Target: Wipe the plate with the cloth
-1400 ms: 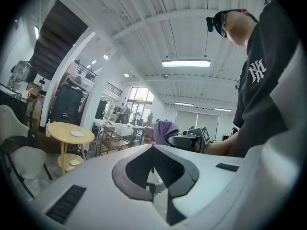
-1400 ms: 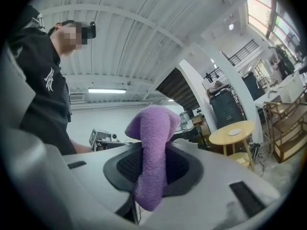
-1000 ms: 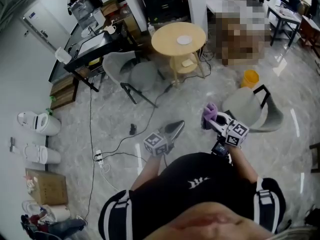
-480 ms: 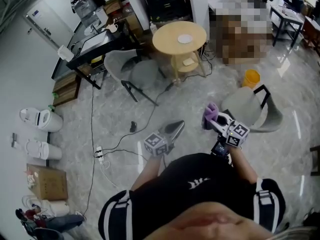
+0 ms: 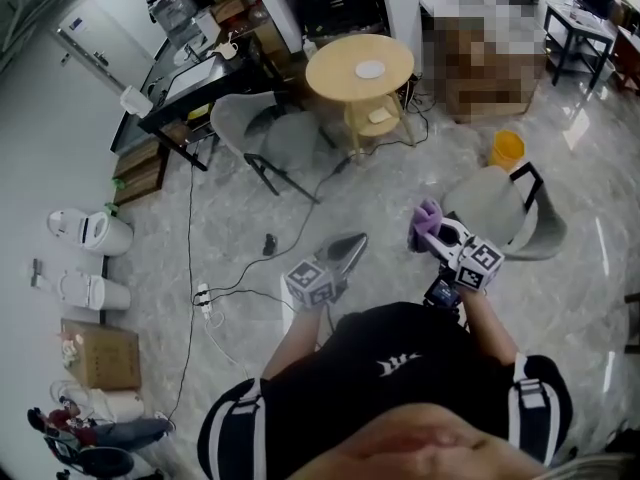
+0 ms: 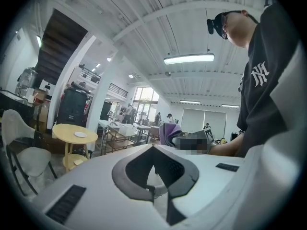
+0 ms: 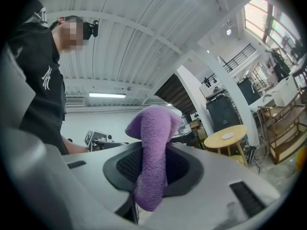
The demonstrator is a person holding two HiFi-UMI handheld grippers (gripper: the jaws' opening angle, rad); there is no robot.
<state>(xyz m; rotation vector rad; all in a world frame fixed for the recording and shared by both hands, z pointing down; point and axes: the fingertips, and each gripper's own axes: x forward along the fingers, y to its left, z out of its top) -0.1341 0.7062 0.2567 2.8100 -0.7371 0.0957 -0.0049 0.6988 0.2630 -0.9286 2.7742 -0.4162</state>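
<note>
- Purple cloth [image 7: 152, 162] is pinched tight in the right gripper [image 5: 434, 230], probably so it's ready for wiping.
- Left gripper [image 5: 348, 251] has its jaws together, with nothing in them.
- Plate [image 5: 370, 69] sits mid-top on the round table [image 5: 335, 83], well away from both.
- It's too small to tell if it's dirty.

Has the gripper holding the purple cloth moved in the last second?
No. The right gripper, shut on the purple cloth, sits as before beside the grey chair.
</note>
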